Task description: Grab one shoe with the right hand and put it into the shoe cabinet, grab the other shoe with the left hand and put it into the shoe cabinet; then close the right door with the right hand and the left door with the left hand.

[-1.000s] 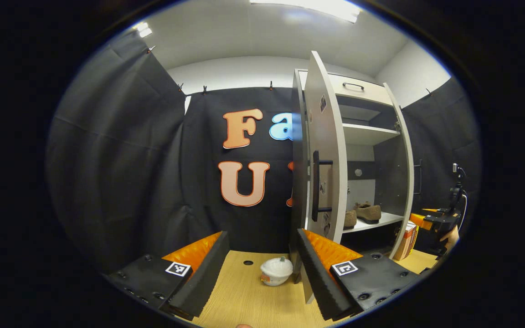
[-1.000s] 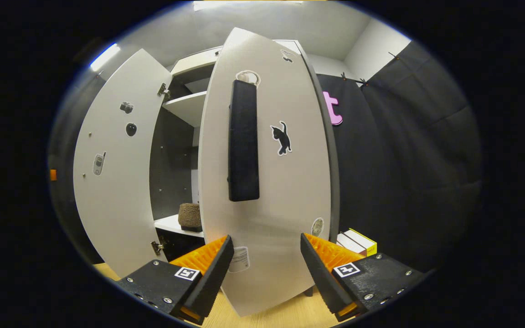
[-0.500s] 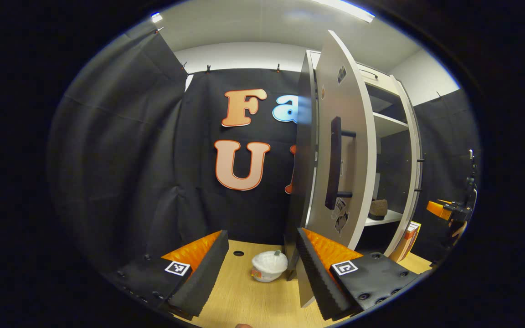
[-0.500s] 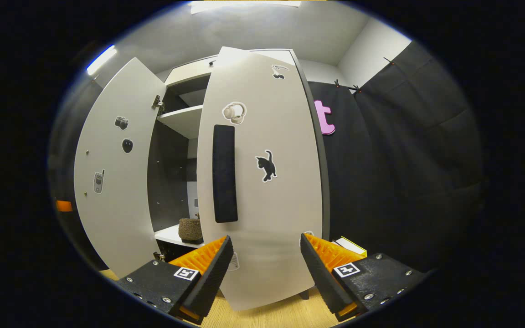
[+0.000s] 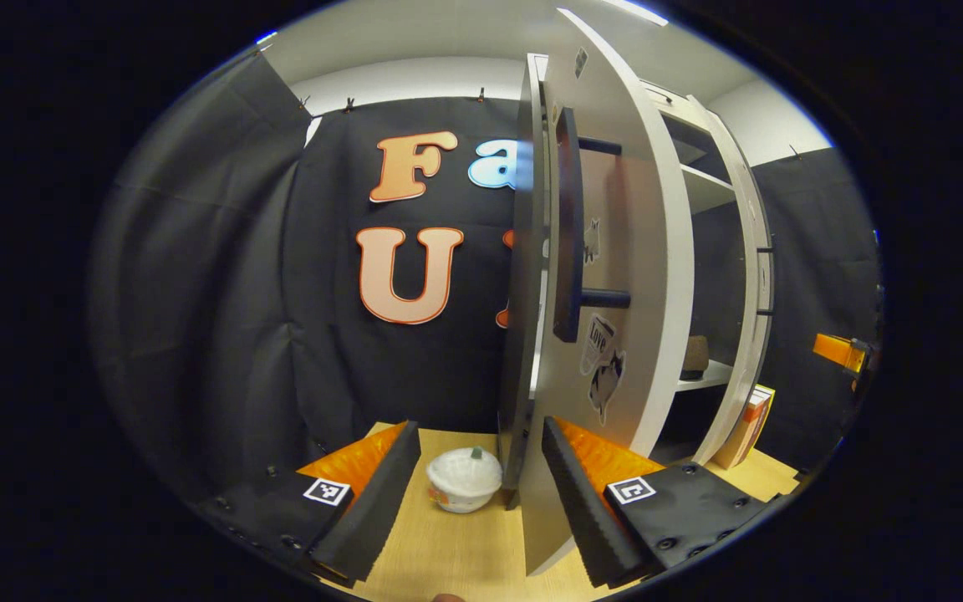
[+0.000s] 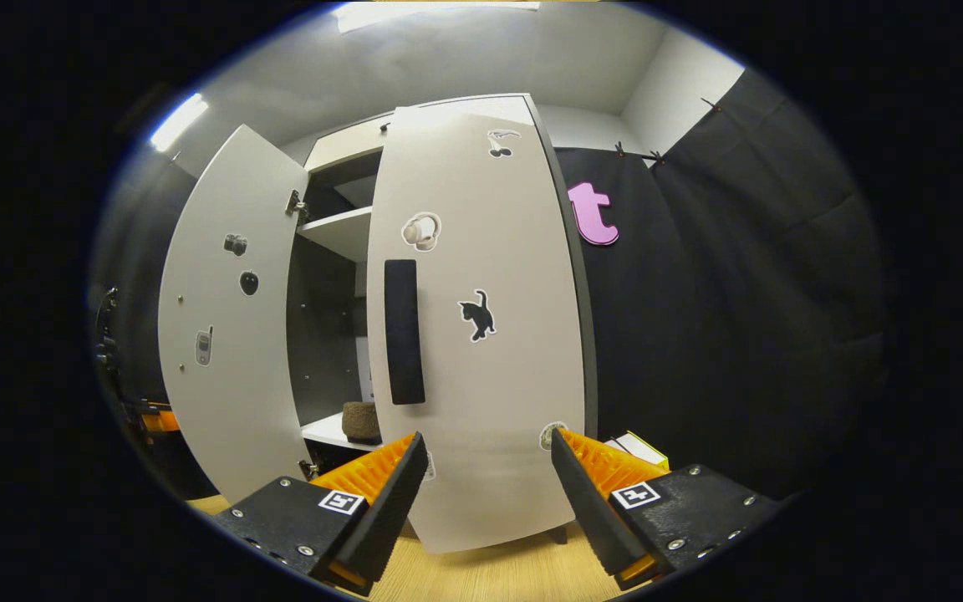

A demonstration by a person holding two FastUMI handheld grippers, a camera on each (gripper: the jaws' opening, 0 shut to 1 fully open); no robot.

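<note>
standing on the wooden floor (image 5: 456, 552), the shoe cabinet (image 6: 339, 234) has its right door (image 6: 481, 334) nearly closed and left door (image 6: 235, 334) ajar; a shoe (image 6: 361, 420) sits on its lower shelf (partly hidden). left gripper (image 5: 481, 493) and right gripper (image 6: 488, 493) gape wide, holding nothing.

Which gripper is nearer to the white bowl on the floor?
Left. The left gripper is open just before the bowl, which lies between its fingers. The right gripper faces the right door, on the cabinet's other side.
</note>
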